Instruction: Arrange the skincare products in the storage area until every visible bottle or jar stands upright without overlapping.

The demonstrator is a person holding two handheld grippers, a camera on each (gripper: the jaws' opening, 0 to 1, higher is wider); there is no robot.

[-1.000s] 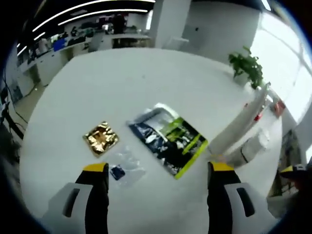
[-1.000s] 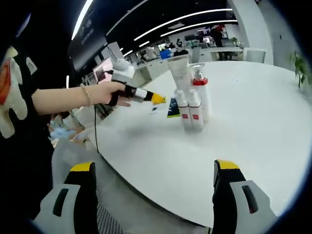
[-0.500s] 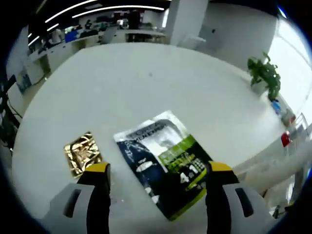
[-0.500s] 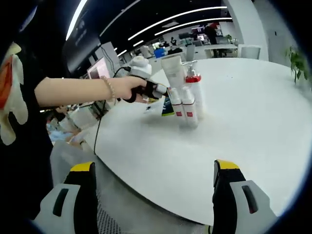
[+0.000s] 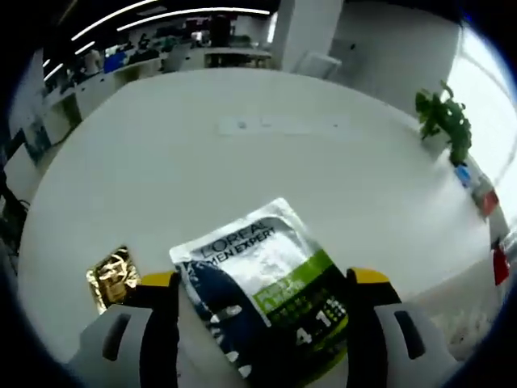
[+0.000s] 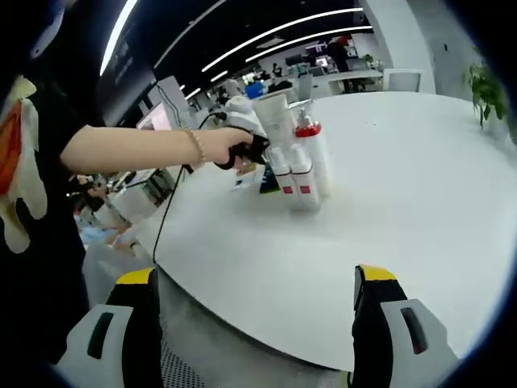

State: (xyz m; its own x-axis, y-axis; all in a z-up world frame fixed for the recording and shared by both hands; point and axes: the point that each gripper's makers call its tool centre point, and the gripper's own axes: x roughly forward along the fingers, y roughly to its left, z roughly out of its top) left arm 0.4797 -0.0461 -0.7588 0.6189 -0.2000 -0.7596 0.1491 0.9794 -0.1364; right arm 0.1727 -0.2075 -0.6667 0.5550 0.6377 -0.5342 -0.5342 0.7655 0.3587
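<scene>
Left hand-held gripper (image 5: 262, 283): we see its jaws spread wide, nothing clamped, straddling a flat silver, navy and lime-green foil sachet (image 5: 266, 295) lying on the round white worktop (image 5: 242, 153). The sachet sits between the yellow-tipped jaws; contact with either jaw is hard to call from this angle. A small crinkled gold foil packet (image 5: 111, 276) lies flat just beside the left jaw, apart from the sachet. A green potted plant (image 5: 443, 121) stands at the far edge of the worktop.

Right hand-held gripper (image 6: 254, 279): jaws wide apart, holding nothing, hanging off the near edge of the worktop, well apart from the products. Ahead, an upright cluster stands on the worktop: two small white bottles with red labels (image 6: 294, 178) side by side, a white pump bottle with a red collar (image 6: 313, 145) and a tall white tube (image 6: 275, 121) behind them. A person's hand (image 6: 230, 148) holds the left hand-held gripper just beside that cluster.
</scene>
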